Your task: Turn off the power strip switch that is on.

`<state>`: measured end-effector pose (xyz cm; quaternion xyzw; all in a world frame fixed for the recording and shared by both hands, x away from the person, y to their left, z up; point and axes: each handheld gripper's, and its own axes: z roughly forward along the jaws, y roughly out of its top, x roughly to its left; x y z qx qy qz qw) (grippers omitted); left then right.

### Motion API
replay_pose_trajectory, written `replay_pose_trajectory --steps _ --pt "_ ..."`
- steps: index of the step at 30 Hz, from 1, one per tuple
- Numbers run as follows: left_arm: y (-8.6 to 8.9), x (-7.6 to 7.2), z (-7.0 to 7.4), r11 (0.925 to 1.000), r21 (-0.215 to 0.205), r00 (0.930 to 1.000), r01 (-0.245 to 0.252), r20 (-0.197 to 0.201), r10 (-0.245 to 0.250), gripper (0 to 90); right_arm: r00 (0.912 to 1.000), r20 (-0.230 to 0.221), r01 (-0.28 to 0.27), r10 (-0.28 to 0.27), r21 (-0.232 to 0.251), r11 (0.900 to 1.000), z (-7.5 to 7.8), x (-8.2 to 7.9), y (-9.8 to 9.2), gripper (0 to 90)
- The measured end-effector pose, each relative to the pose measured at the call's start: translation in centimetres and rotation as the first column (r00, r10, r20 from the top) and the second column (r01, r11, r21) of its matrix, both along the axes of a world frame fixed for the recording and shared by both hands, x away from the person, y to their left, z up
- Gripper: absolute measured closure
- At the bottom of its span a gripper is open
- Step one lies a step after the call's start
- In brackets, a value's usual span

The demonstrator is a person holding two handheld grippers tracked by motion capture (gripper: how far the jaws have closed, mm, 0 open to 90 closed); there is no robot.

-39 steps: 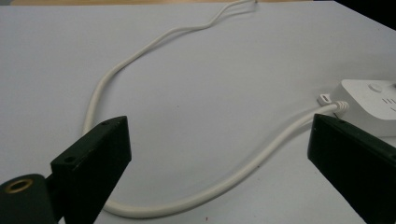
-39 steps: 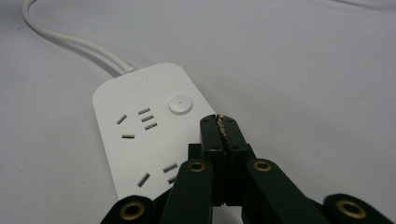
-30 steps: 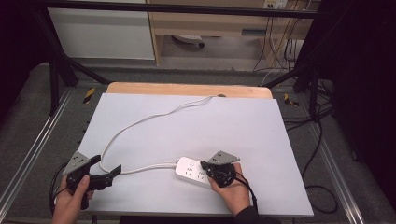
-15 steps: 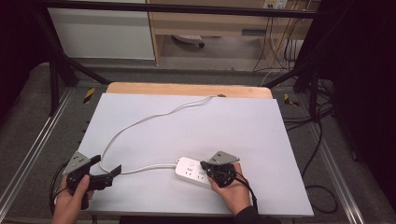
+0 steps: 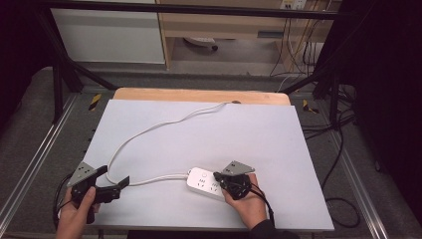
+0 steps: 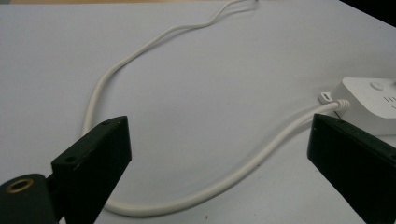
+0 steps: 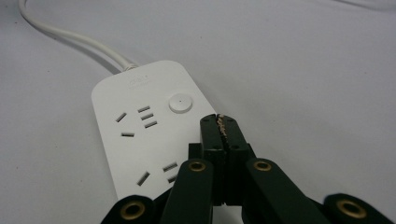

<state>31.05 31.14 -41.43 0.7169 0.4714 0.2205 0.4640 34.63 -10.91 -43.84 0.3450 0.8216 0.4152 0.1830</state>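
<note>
A white power strip (image 5: 203,181) lies near the front of the white table top (image 5: 259,134). Its white cable (image 5: 149,128) runs left, loops and goes to the far edge. My right gripper (image 5: 218,177) is shut with nothing between its jaws. In the right gripper view its tips (image 7: 219,122) hover over the strip (image 7: 135,130) just right of the round button (image 7: 180,102); whether they touch it is unclear. My left gripper (image 5: 113,176) is wide open at the front left. In the left gripper view (image 6: 219,123) the cable loop (image 6: 233,175) lies between the jaws, the strip's end (image 6: 369,100) at right.
A wooden strip (image 5: 199,94) edges the table at the back. Metal rails (image 5: 30,169) run along both sides, and dark cables (image 5: 343,144) hang and lie on the floor to the right. A white cabinet (image 5: 109,35) stands beyond the table.
</note>
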Motion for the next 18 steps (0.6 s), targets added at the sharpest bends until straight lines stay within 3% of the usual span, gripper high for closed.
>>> replay_pose_trajectory --steps 18 --pt "0.01 -0.01 -0.05 1.0000 -0.003 1.0000 -0.003 -0.002 0.003 6.4 1.0000 -0.002 -0.003 0.003 -0.005 1.000 -0.03 0.04 0.00 90.0"
